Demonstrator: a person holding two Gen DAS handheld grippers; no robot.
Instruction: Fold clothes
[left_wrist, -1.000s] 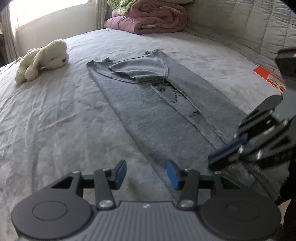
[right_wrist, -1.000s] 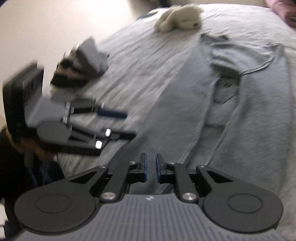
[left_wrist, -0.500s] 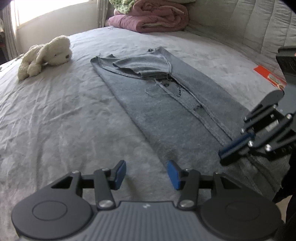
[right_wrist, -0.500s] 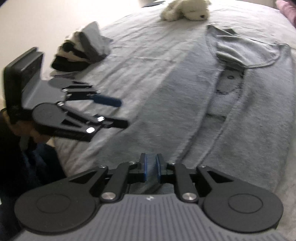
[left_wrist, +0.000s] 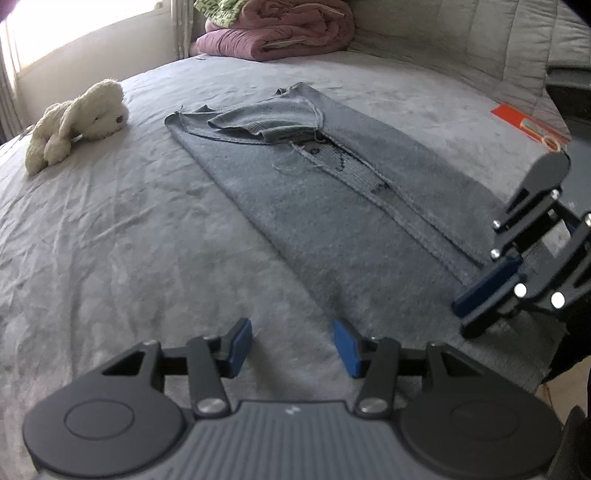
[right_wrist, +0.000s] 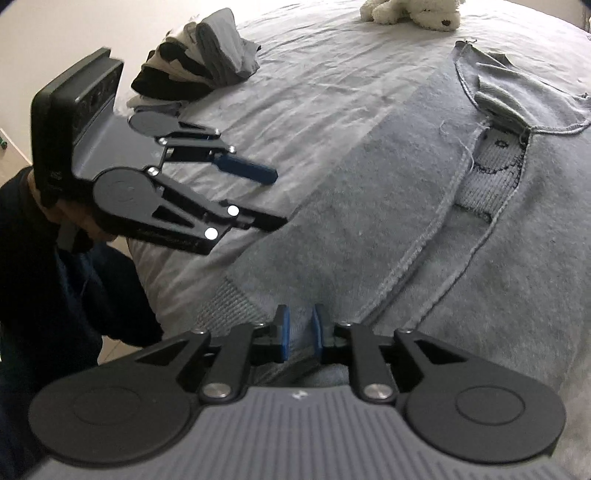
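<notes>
A grey sweater (left_wrist: 332, 221) lies flat on the bed, both sides folded in to a long strip and a sleeve folded across its top. My left gripper (left_wrist: 293, 347) hangs open just above the sheet at the sweater's near left corner, with nothing between its fingers. In the right wrist view the left gripper (right_wrist: 275, 199) shows at the left, a hand behind it. My right gripper (right_wrist: 300, 330) hovers over the ribbed hem of the sweater (right_wrist: 369, 221). Its jaws are opening, a narrow gap shows, and no fabric is pinched. The right gripper (left_wrist: 487, 295) also shows at the right of the left wrist view.
A white plush toy (left_wrist: 77, 118) lies at the far left of the bed. A pink blanket roll (left_wrist: 280, 33) sits at the head. A red booklet (left_wrist: 528, 125) lies at the right. A pile of folded clothes (right_wrist: 199, 70) rests near the bed's left edge.
The right gripper's jaws have parted slightly and it has shifted a little over the hem. The left gripper stays open in much the same place.
</notes>
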